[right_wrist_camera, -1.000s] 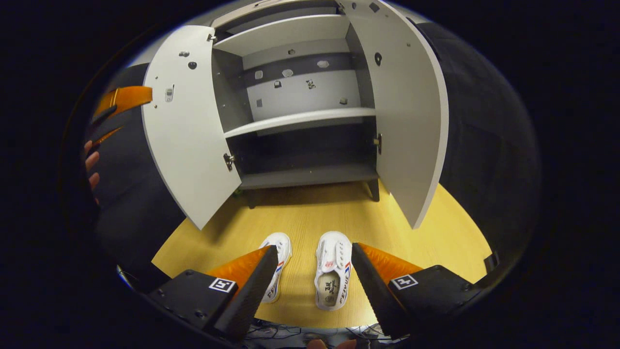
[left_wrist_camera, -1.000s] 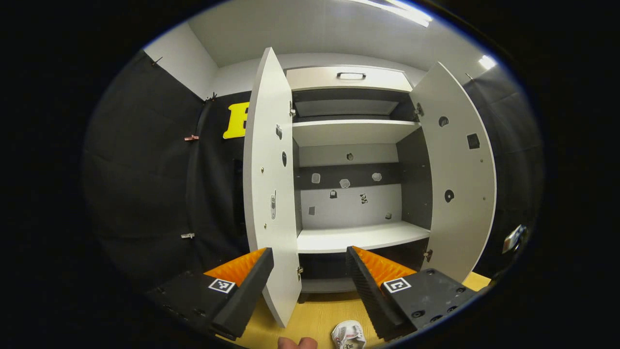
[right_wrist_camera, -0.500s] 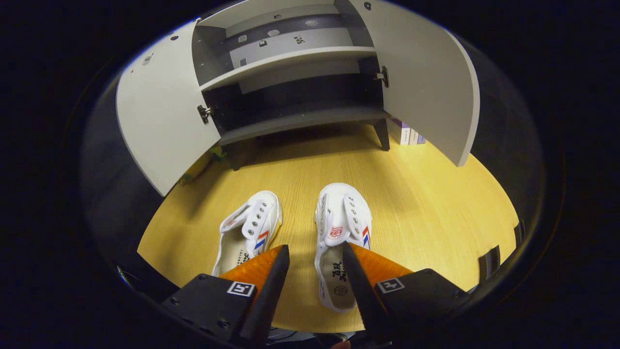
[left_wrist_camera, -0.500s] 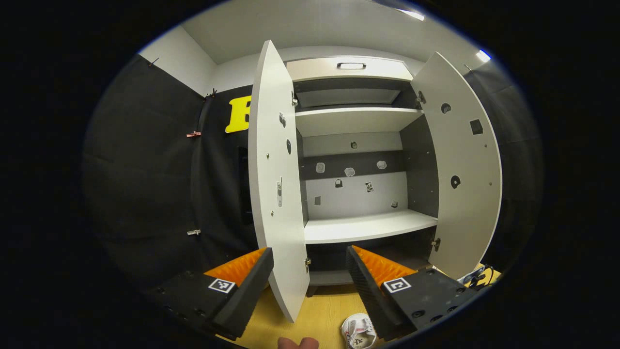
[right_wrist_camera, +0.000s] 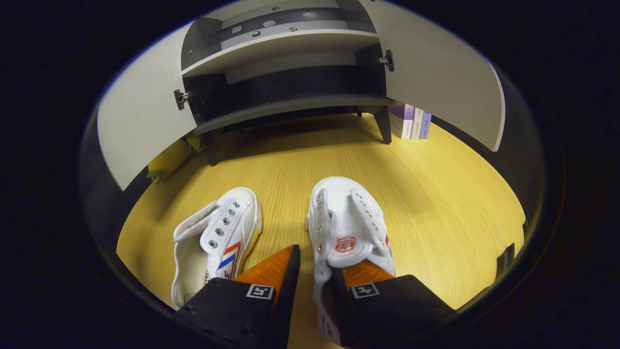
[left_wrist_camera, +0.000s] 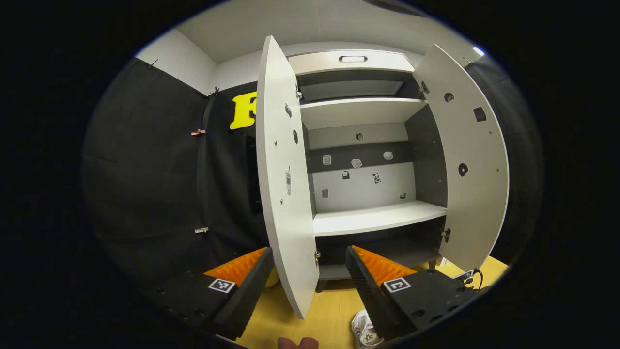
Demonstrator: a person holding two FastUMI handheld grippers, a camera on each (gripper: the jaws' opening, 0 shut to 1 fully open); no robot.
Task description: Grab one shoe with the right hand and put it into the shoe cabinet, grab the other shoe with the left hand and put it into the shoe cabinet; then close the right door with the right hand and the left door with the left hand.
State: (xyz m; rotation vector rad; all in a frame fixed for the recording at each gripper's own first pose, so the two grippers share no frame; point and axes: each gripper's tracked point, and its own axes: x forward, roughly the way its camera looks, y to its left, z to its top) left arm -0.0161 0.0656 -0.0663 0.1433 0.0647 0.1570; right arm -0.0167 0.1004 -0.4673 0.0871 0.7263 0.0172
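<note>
Two white canvas shoes lie side by side on the wooden floor (right_wrist_camera: 436, 203) in front of the open shoe cabinet (right_wrist_camera: 290, 104). My right gripper (right_wrist_camera: 317, 261) is low over the right shoe (right_wrist_camera: 346, 218), open but narrowed, one finger inside the shoe and one outside its left wall; a strip of floor shows beside the outer finger. The left shoe (right_wrist_camera: 223, 237) lies untouched. My left gripper (left_wrist_camera: 310, 252) is held up, open and holding nothing, facing the cabinet, with a shoe (left_wrist_camera: 363, 332) below it. The left door (left_wrist_camera: 283, 194) and right door (left_wrist_camera: 467, 160) stand open.
The cabinet's white middle shelf (left_wrist_camera: 373, 220) and dark bottom shelf are bare. Several books (right_wrist_camera: 411, 123) stand by the cabinet's right leg. A yellow-green object (right_wrist_camera: 167, 157) lies under the left door. A cable (left_wrist_camera: 474, 276) lies on the floor at right.
My right gripper has come down and forward onto the right shoe and its fingers have narrowed around the shoe's side wall. The left gripper has drifted slightly, staying open.
</note>
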